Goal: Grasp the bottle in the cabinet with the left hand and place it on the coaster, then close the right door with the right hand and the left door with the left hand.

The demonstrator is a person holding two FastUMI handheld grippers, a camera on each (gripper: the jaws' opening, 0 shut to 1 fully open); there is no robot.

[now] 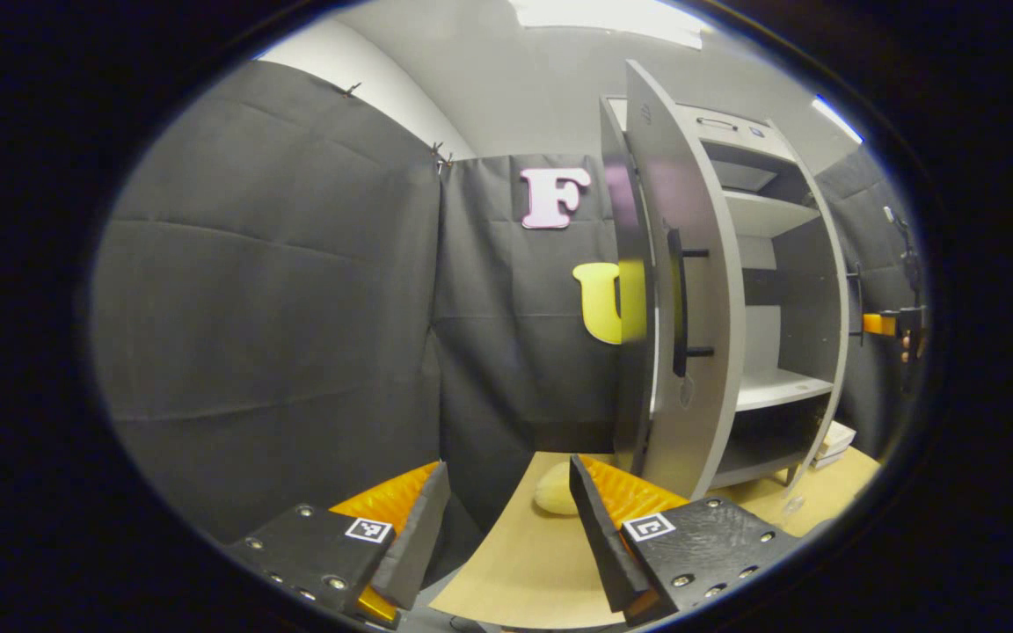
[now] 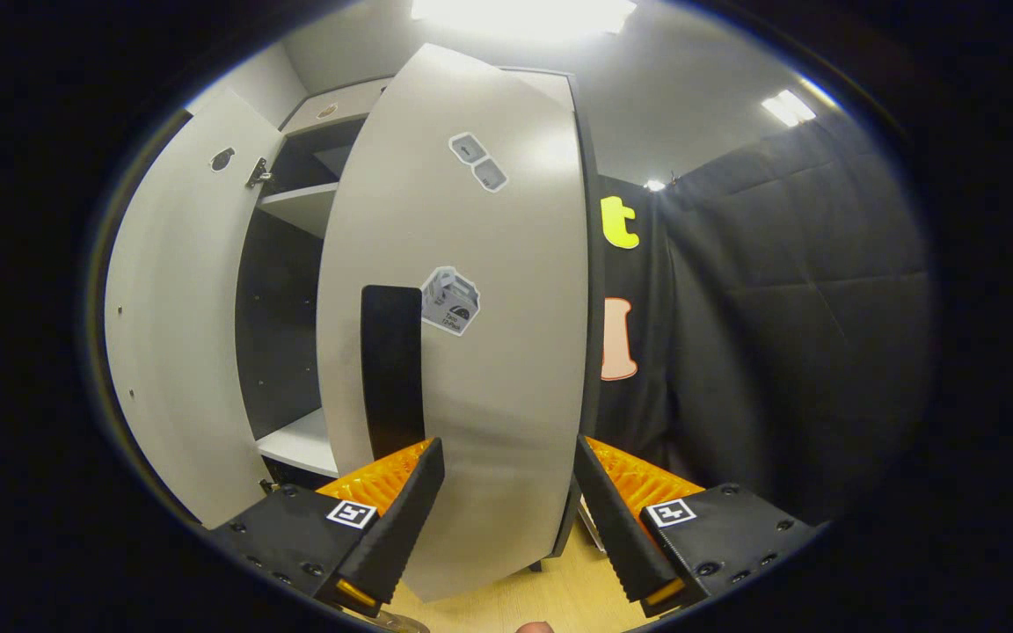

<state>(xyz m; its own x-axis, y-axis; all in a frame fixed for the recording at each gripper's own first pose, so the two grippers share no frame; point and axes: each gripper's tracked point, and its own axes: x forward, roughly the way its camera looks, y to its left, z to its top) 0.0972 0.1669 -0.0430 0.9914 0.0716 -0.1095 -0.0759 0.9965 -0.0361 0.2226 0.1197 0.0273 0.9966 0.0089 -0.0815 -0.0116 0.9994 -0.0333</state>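
My right door (image 2: 471, 352) is the thing in hand now: in the right gripper view its inner face stands right in front of my right tongs (image 2: 506, 510), swung partly out from the cabinet, with a few stickers and a dark strip on it. Those tongs are spread wide with nothing between them, and the door's lower part sits in the gap ahead of the fingers; I cannot tell whether either finger touches the panel. Beyond its edge I see the shelves (image 2: 304, 440) inside, bare as far as I can see them.

I see no bottle on those shelves, so I judge the placing is done and the door-closing is under way. A pale rounded thing (image 1: 555, 490) lies on the counter (image 1: 524, 554) just past my left tongs (image 1: 506, 519); it may be the coaster, but I cannot make out a bottle on it.

In the left gripper view the left door (image 1: 691, 290) stands wide open, edge-on to me, its black handle (image 1: 681, 303) facing out. My left tongs hang open and empty, low over the counter's edge, near that door. Far off past the cabinet I glimpse an orange piece of the other tool (image 1: 883, 324).

Next, I think, the right tongs must press flat on the right door and sweep it shut; then the left takes its turn on the left door.
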